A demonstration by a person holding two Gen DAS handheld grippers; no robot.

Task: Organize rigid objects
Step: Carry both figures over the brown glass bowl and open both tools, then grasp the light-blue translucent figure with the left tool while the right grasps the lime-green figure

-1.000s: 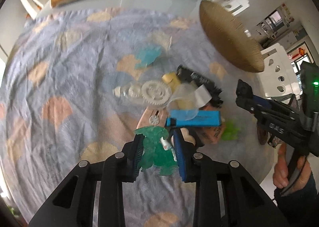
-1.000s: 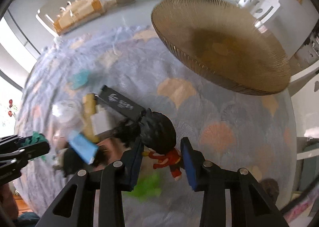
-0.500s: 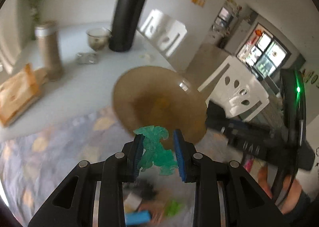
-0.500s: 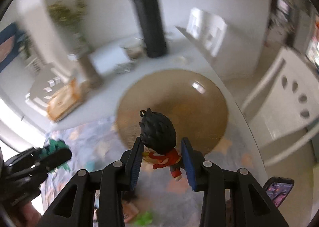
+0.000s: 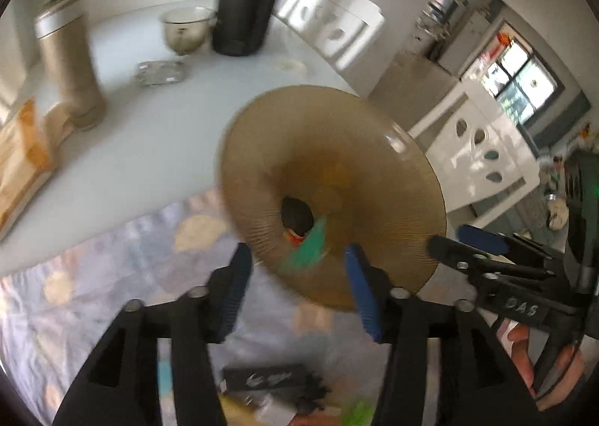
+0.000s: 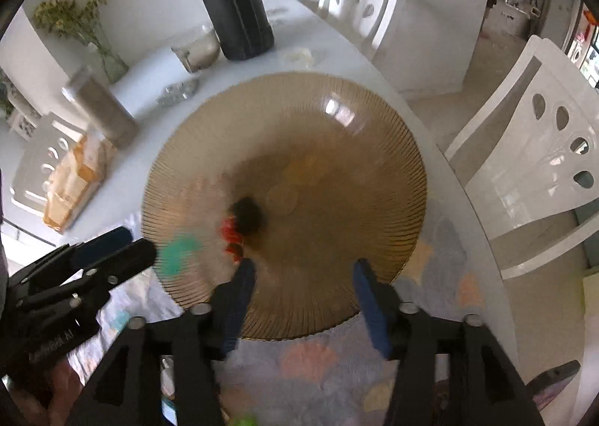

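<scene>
- Right now my left gripper [image 5: 295,287] and right gripper [image 6: 301,295] have just been opening, nothing between the pads.
- Both toys are loose over the bowl [image 6: 374,238]: green figure [image 5: 310,244] near its rim, black-haired doll [image 6: 245,218] further in.
- Falling blurred, either could bounce out onto the counter [image 5: 149,133].
</scene>
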